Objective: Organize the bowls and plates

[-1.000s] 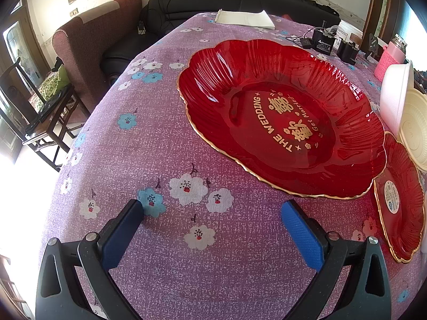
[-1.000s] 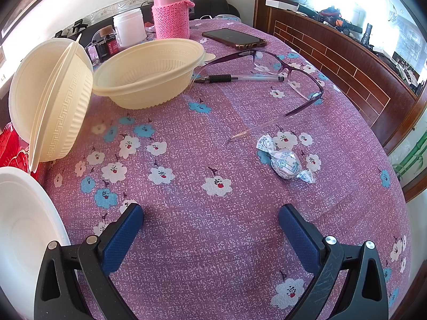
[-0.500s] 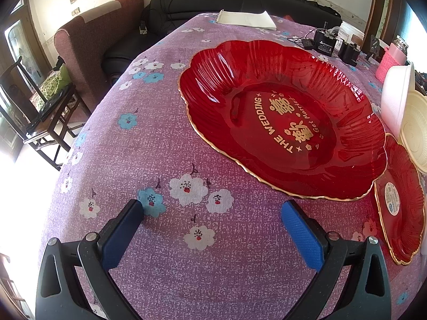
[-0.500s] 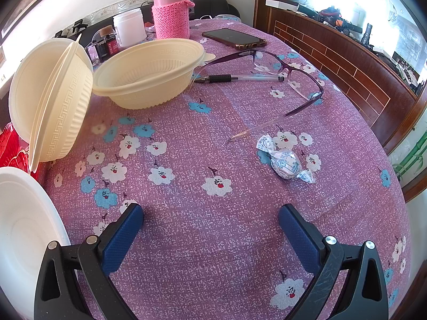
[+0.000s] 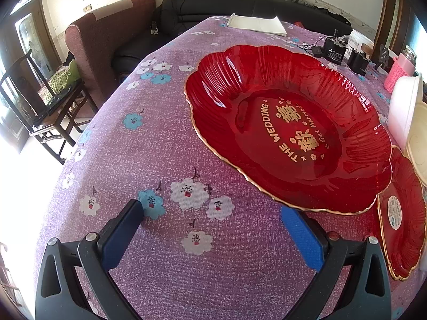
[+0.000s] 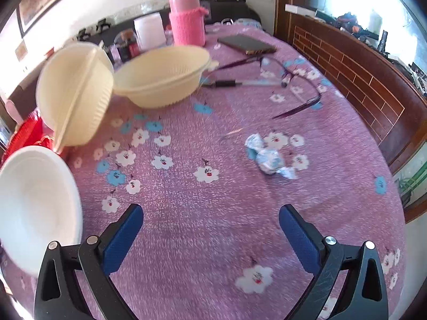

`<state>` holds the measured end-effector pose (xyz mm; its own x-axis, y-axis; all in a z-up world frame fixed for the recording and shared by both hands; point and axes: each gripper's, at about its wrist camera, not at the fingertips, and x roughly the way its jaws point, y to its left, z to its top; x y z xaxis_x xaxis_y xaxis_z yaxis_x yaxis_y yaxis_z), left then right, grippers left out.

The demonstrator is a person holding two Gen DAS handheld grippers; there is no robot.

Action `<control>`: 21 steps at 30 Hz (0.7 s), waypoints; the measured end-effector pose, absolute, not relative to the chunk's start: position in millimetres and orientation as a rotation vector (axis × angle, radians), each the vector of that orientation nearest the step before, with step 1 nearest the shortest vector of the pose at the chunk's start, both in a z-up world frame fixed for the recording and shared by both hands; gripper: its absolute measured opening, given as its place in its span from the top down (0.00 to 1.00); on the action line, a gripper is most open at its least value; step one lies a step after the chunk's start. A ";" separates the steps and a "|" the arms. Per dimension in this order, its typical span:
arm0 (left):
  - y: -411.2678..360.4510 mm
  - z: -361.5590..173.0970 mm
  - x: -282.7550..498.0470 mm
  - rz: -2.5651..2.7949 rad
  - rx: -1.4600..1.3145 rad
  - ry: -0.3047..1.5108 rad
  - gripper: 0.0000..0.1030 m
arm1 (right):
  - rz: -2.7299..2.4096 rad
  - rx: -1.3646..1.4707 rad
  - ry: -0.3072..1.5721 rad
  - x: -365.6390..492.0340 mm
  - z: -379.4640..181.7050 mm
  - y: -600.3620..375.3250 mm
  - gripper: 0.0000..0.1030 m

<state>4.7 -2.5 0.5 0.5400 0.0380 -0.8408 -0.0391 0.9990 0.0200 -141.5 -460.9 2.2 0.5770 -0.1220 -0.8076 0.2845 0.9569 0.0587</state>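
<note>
**Both grippers released above the worktop; plates and bowls untouched**

Left gripper (image 5: 210,212): jaws spread wide, nothing between them, above the flowered purple cloth (image 5: 149,138) of the worktop. Its right finger tip lies just beside the gilt front rim of the large red plate (image 5: 288,128), which sits flat and reads "THE WEDDING" in gold. Whether finger and rim touch cannot be told.

A small red plate (image 5: 400,221) lies to the right of the large one, its left edge tucked under the larger rim and its right side cut off by the frame. Beyond it stand a white bowl (image 5: 403,112) on edge and a cream bowl (image 5: 419,146), both only partly seen at the frame's right edge.

Right gripper (image 6: 210,210): jaws likewise spread, empty, over bare cloth. This view is blurred throughout. At the left, a white bowl (image 6: 37,208) is cut off by the frame. Behind it a cream bowl pair (image 6: 72,98), closed rim to rim, stands tilted on edge, with a red plate edge (image 6: 29,133) showing beneath it. An open cream bowl (image 6: 160,77) sits upright just right of the pair; contact between them is unclear.

Other items further back: pink flask (image 6: 186,18), white jar (image 6: 149,32), phone (image 6: 248,44), pen (image 6: 240,83), spectacles (image 6: 299,90), and a wrapped sweet (image 6: 269,157) nearer the gripper.
</note>
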 end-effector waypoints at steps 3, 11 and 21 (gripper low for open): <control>-2.4 0.4 4.7 0.046 -0.001 0.999 0.00 | -0.228 0.216 0.862 -159.1 18.3 -464.4 0.01; 1.4 5.9 -5.8 -0.002 -0.027 1.001 0.00 | -0.093 0.178 0.724 -169.3 71.7 -435.4 0.02; 27.2 47.5 -33.4 -0.129 -0.127 0.931 0.30 | 0.274 0.190 0.701 -135.3 128.0 -343.7 0.30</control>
